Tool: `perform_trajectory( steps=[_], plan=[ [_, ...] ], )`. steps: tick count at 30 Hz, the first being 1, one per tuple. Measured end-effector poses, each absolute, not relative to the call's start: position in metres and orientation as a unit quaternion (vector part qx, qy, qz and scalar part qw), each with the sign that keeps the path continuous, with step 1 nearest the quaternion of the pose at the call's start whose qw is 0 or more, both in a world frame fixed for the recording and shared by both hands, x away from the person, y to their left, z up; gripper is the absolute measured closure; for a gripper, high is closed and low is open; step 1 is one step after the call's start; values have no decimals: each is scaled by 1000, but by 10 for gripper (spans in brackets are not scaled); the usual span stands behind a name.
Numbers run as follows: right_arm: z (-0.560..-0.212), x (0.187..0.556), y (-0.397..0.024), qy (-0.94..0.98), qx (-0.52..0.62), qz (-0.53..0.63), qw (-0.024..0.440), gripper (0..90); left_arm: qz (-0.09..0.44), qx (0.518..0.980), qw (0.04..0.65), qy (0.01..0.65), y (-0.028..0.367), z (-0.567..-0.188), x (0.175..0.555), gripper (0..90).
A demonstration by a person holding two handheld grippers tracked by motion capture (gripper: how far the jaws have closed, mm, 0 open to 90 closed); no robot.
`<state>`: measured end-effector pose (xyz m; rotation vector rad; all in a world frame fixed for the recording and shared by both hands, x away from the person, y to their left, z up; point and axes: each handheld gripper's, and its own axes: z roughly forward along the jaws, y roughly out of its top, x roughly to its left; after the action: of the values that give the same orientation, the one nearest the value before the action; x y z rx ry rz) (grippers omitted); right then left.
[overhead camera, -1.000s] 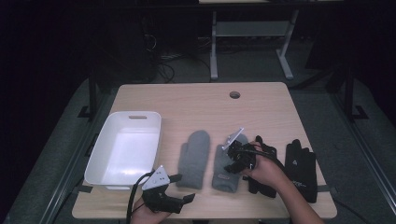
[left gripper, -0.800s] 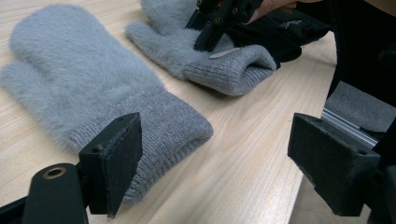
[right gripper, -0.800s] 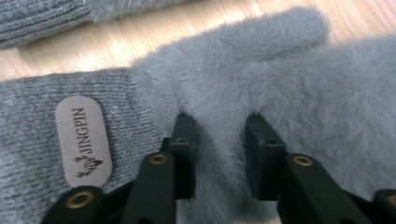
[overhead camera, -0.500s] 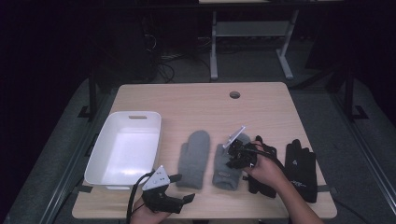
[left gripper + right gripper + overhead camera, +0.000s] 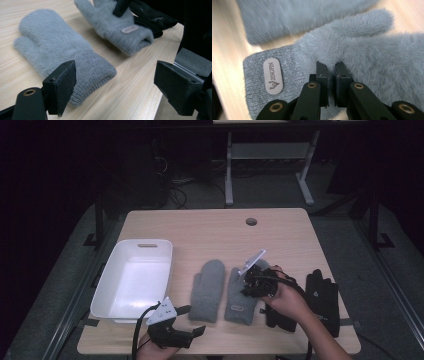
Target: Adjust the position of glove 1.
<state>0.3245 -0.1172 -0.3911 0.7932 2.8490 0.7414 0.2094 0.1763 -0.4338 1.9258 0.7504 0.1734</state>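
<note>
Mitten with the label (image 5: 240, 296) is what I have in hand: from the high view it lies on the worktop (image 5: 210, 227) just right of its twin, the plain grey mitten (image 5: 207, 289), and my right tool (image 5: 254, 284) sits over its middle. A second ago that tool stood open above the wool; its jaws have just been closing, and they are now pinched on a fold of the fleece. I judge that the grip is made and a lift can begin. Right of the labelled mitten lie the black gloves (image 5: 322, 300), close to the worktop's right edge. Left of the plain mitten stands the white tub (image 5: 112, 285), with open wood beyond both mittens toward the cable hole (image 5: 251, 221), so there is free room to carry that way. My left tool (image 5: 192, 332) waits at the near edge, below the plain mitten.

From the left gripper view, the left tool (image 5: 115, 87) stands wide apart with nothing between its pads, the plain mitten's cuff (image 5: 95, 72) just ahead, and the labelled mitten (image 5: 117, 25) beyond it looks raised off the wood.

From the right gripper view, the right tool (image 5: 331, 67) is nearly together, clamped on a tuft of the labelled mitten (image 5: 374, 60) beside its thumb, the JINGPIN label (image 5: 272, 76) to the left.
</note>
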Motion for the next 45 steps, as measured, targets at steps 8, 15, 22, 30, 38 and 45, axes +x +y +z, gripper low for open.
perform_trajectory(
  steps=[8, 15, 22, 30, 38, 45],
  plan=[
    [-350, 322, -82, 932, 225, 278, 50, 841, 91, 791, 517, 315, 181, -428, 205, 180],
    [-351, 336, -46, 939, 214, 267, 39, 840, 101, 787, 518, 320, 186, -425, 205, 179],
    [-361, 347, -13, 948, 202, 244, 13, 840, 104, 782, 518, 329, 192, -425, 209, 180],
    [-375, 355, -4, 953, 208, 222, 1, 843, 107, 781, 517, 334, 193, -424, 210, 180],
    [-382, 360, -5, 949, 222, 225, -3, 851, 107, 780, 517, 335, 194, -424, 211, 181],
    [-389, 363, -14, 935, 247, 254, -7, 598, 103, 782, 514, 336, 192, -426, 211, 186]
  ],
)
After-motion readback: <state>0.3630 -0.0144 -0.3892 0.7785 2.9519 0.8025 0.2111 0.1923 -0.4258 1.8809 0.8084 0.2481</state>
